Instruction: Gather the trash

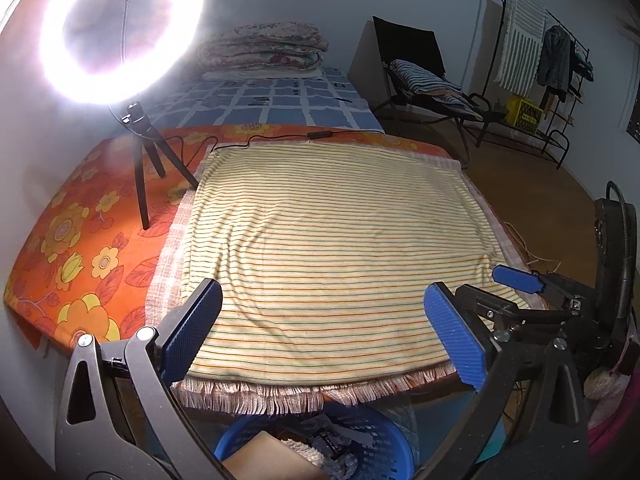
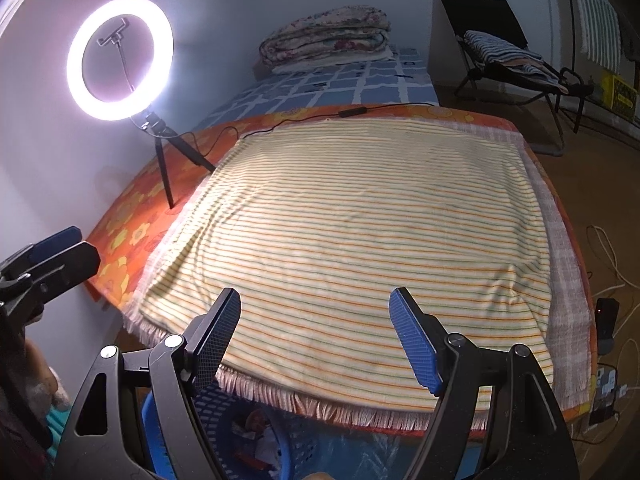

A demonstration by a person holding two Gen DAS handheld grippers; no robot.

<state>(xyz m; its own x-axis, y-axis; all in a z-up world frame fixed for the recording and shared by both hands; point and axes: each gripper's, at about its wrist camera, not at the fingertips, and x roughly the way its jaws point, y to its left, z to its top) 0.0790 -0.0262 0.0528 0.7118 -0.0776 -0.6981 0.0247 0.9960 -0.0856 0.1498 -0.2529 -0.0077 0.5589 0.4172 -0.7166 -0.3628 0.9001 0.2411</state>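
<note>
The left gripper (image 1: pixel 324 336) and the right gripper (image 2: pixel 316 340) are held above the near edge of the surface, each with its fingers spread wide and nothing between them. The surface is covered by a striped cloth (image 1: pixel 332 236) on which no trash can be made out. Below the fringed edge a blue basket (image 1: pixel 372 448) is partly hidden and cut off by the frame; the trash (image 1: pixel 328 440) inside it is crumpled and hard to identify.

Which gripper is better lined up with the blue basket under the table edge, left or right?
Left, probably. The blue basket sits centred between the open fingers of the left gripper, but off to one side of the right gripper. Both are empty.
</note>
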